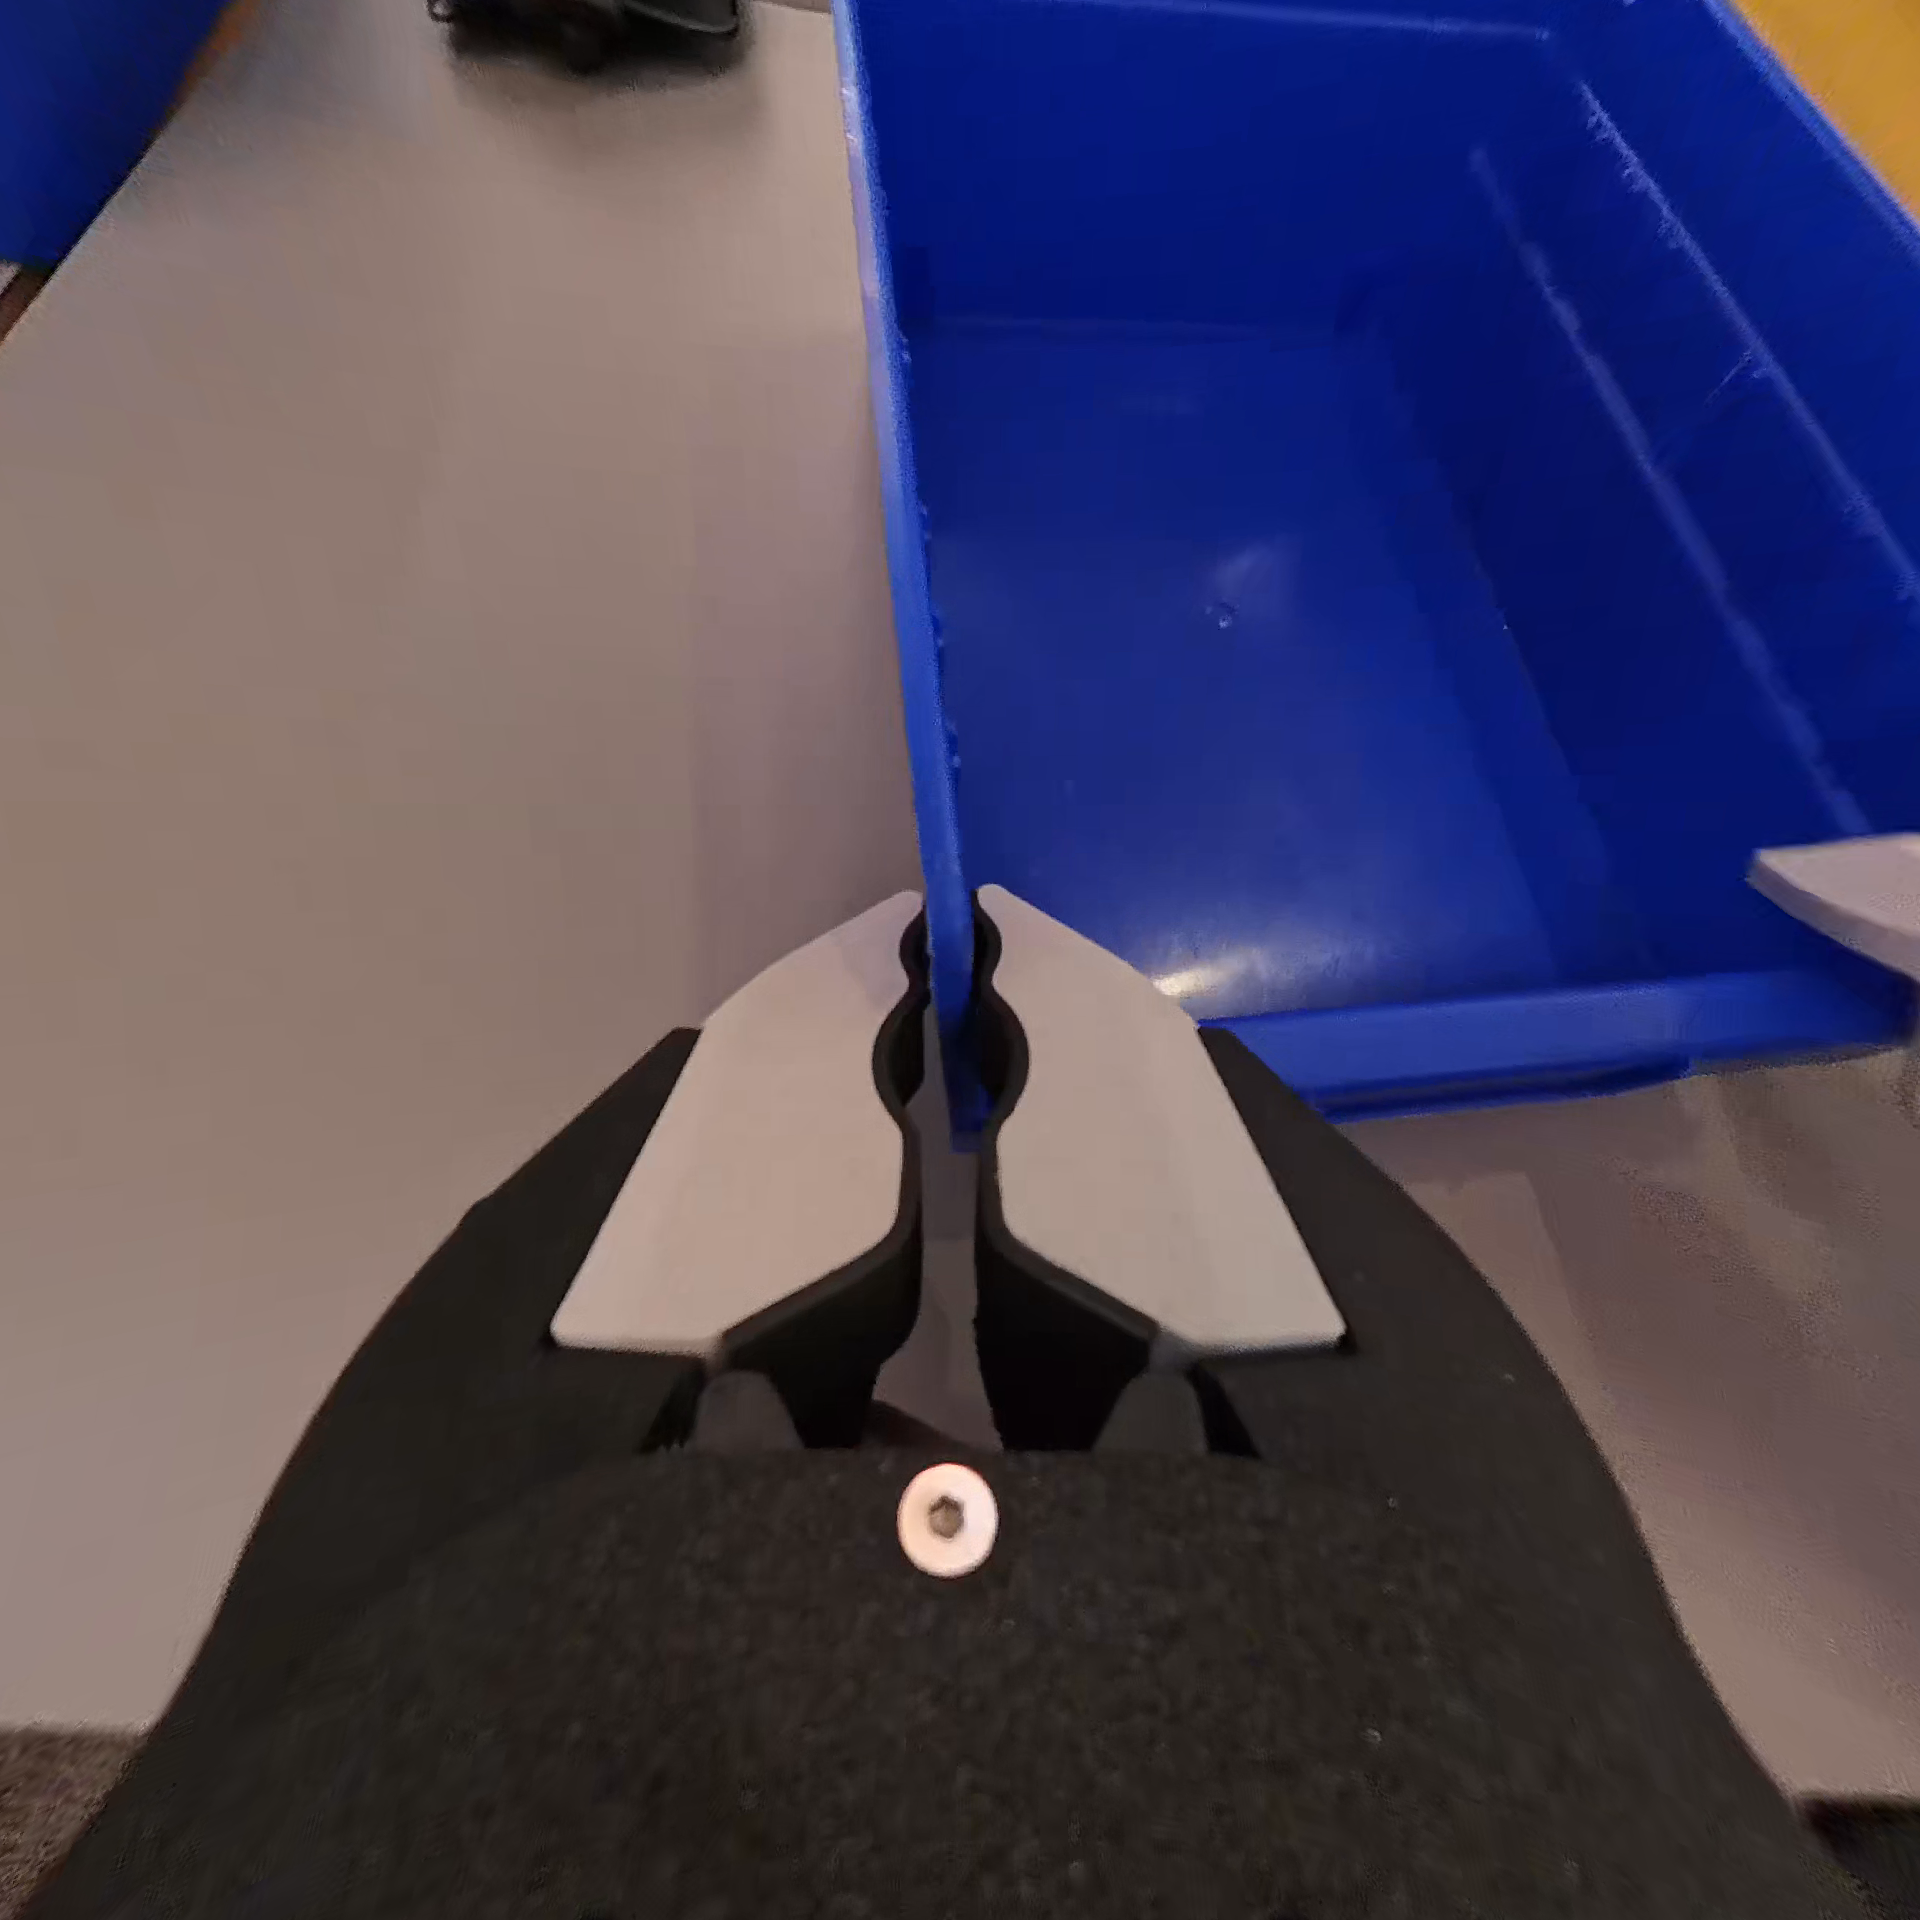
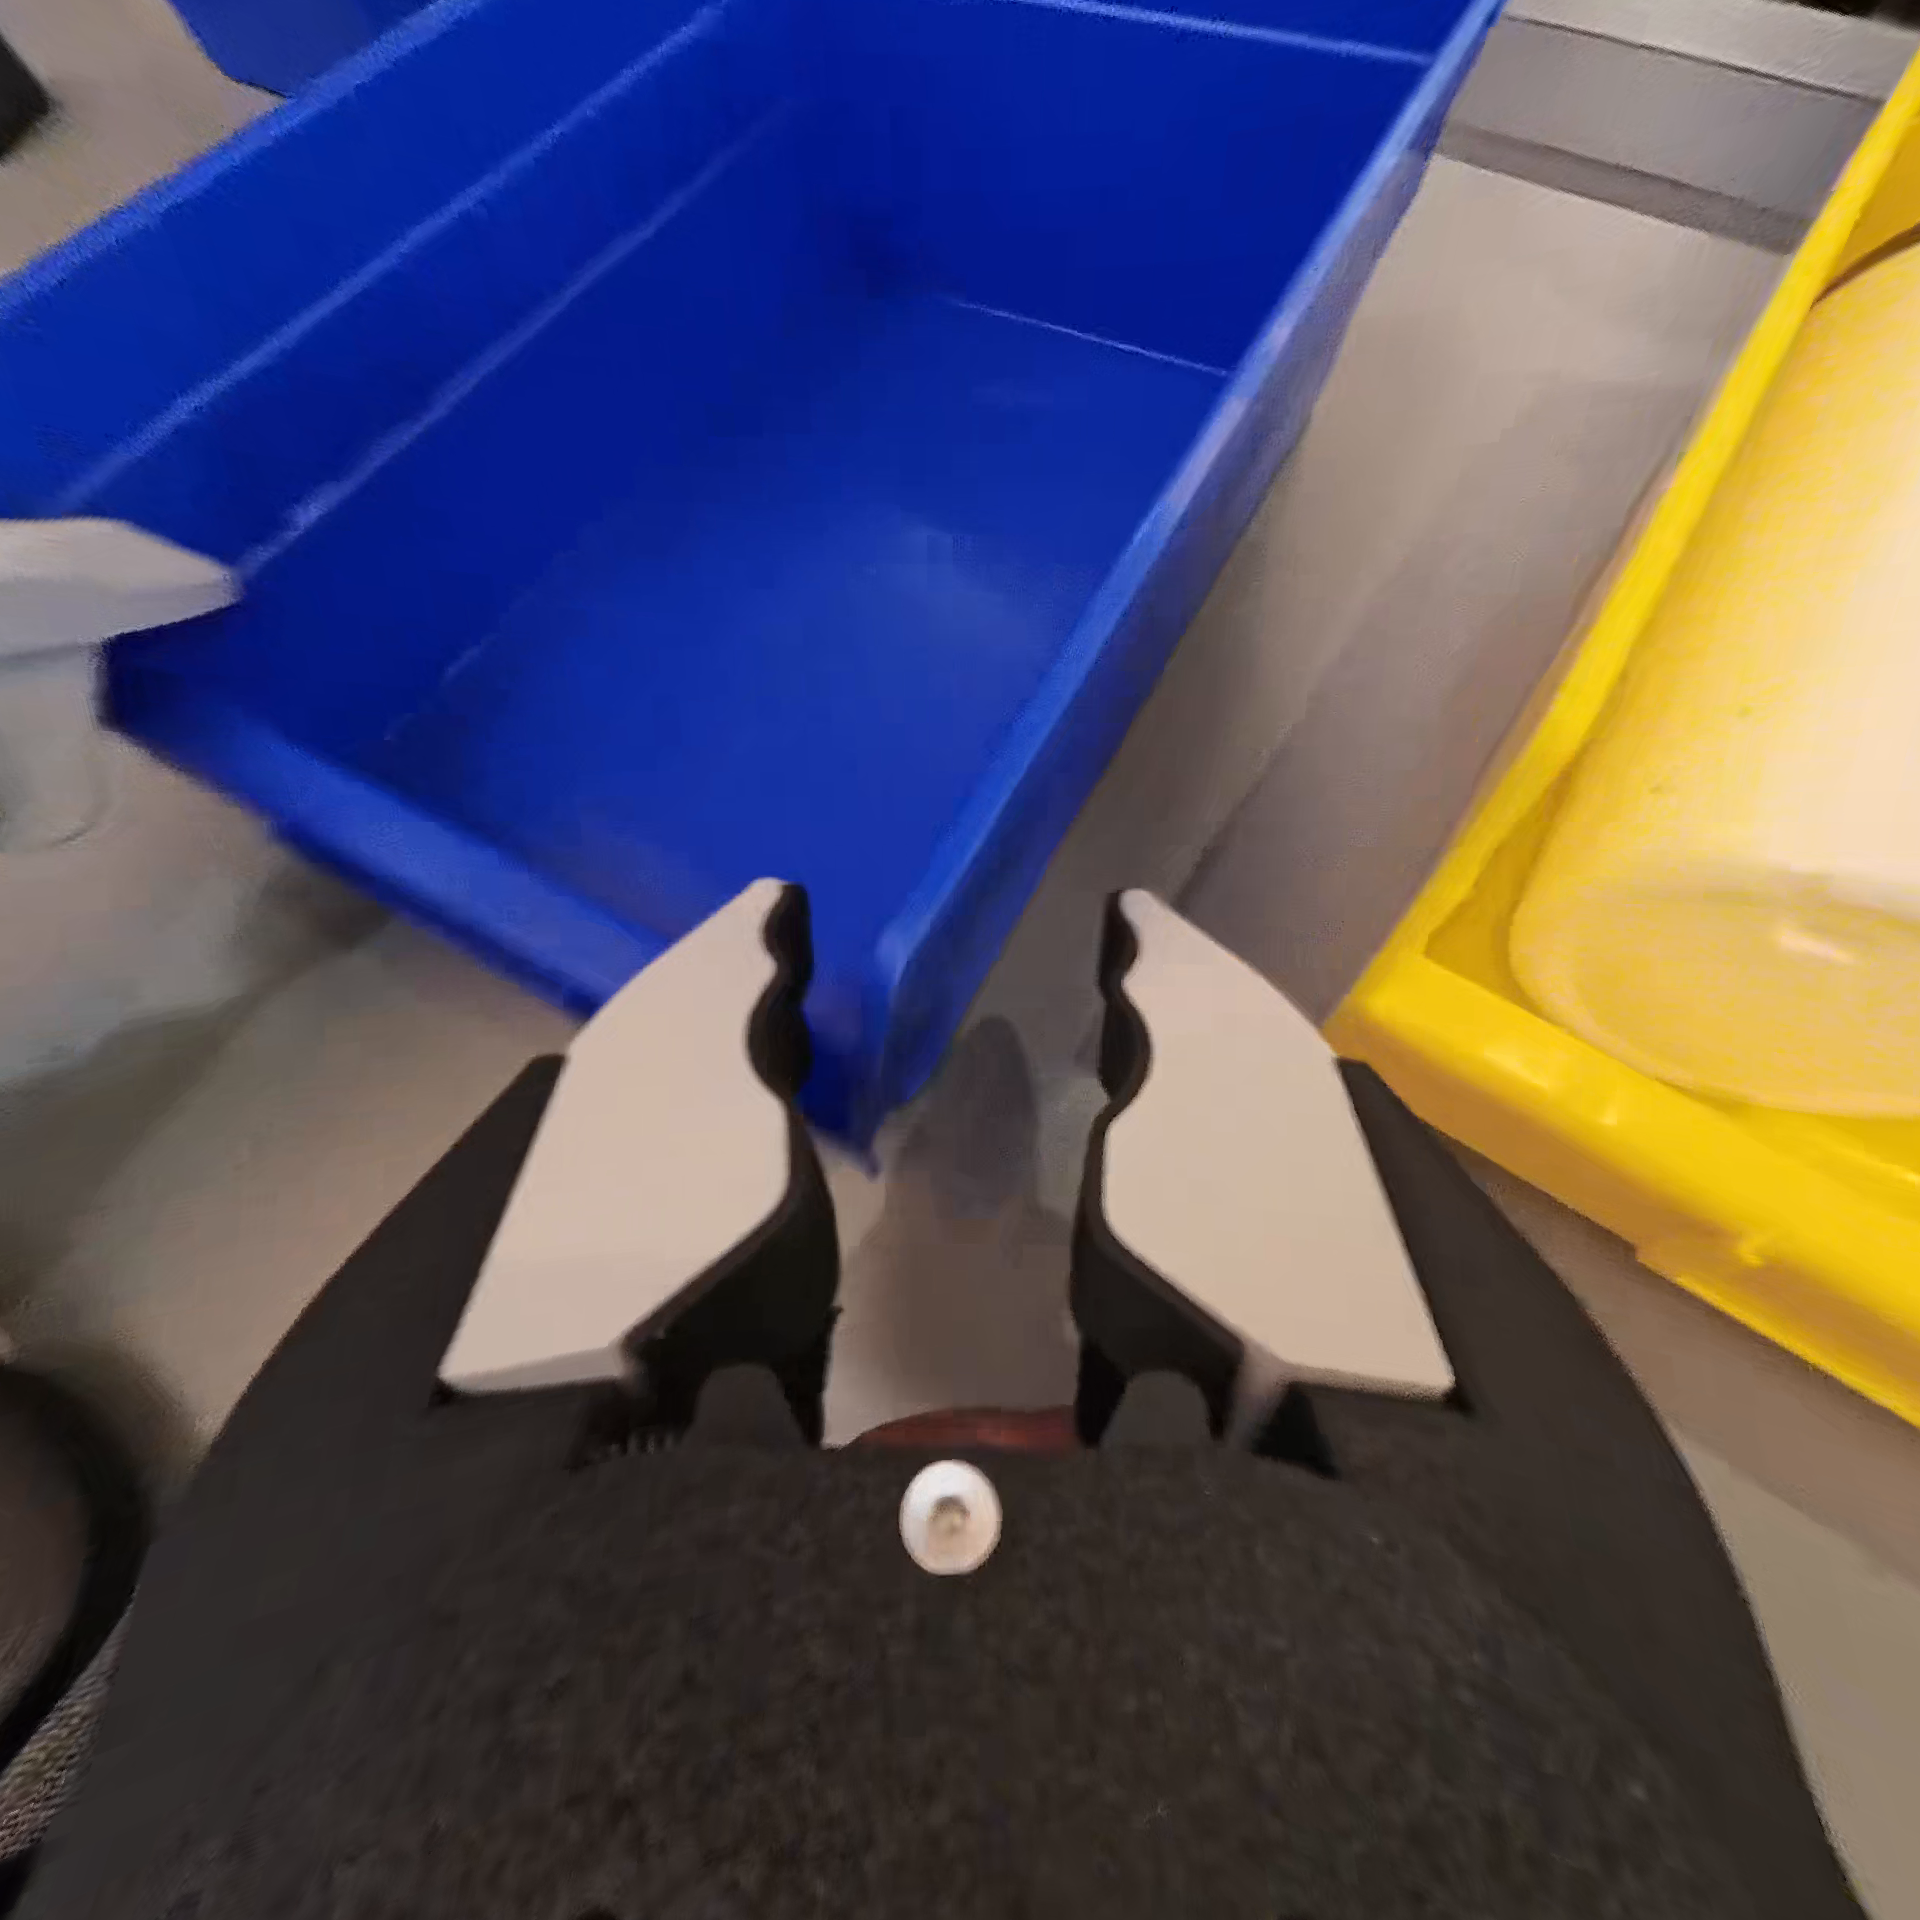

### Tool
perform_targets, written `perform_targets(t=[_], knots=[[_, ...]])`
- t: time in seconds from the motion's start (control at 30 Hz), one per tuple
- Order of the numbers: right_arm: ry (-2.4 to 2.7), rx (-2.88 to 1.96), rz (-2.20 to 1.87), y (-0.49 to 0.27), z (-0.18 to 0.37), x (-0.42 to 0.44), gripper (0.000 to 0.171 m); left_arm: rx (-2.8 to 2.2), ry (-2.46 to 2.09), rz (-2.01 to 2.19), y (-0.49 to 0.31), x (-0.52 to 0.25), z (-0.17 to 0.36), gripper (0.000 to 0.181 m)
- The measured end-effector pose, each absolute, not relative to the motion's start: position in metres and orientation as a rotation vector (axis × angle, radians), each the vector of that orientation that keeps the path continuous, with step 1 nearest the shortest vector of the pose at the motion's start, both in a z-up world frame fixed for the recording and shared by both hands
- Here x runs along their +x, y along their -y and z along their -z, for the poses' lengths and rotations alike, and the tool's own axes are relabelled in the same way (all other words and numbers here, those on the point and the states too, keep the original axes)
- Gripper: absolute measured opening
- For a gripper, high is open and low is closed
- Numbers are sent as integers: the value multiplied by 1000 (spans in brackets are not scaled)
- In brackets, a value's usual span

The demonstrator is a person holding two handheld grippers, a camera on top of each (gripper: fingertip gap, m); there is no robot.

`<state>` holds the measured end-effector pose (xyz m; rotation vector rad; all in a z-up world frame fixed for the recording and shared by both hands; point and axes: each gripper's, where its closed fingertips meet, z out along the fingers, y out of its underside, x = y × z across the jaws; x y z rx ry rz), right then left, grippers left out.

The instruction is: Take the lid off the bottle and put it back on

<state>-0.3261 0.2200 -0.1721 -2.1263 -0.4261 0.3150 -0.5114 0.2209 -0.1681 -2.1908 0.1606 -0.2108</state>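
No bottle or lid shows in either view. An empty blue bin (image 1: 1351, 644) stands on the grey table (image 1: 416, 623). My left gripper (image 1: 951, 904) is shut on the bin's left wall (image 1: 894, 416), with both pads pressed on the thin blue edge. My right gripper (image 2: 961, 909) is open. The bin's near right corner (image 2: 894, 997) stands between its fingers, and there is a gap on each side. The right gripper's fingertip shows in the left wrist view (image 1: 1839, 894). The left gripper's fingertip shows at the bin's left wall in the right wrist view (image 2: 114, 587).
A yellow bin (image 2: 1558, 1122) lies to the right of the blue one, with a pale yellow cylinder (image 2: 1745, 831) in it. Another blue bin (image 1: 83, 104) and a black object (image 1: 592, 26) lie at the far side of the table.
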Motion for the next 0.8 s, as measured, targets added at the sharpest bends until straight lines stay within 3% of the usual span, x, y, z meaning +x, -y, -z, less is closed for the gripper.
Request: perform_targets(t=[0.17, 0.43, 0.63, 0.8], knots=[[448, -2138, -277, -203, 156, -336, 15, -2094, -192, 56, -179, -521, 151, 3], [394, -1861, -180, -177, 57, -299, 10, -1861, -232, -2, -152, -478, 47, 4], [205, -1706, -60, -157, -21, -181, 12, -1654, -487, 61, -181, -352, -32, 3], [-40, -1690, 190, -148, -33, -28, 8, -1599, -649, 160, -206, -191, -38, 3]])
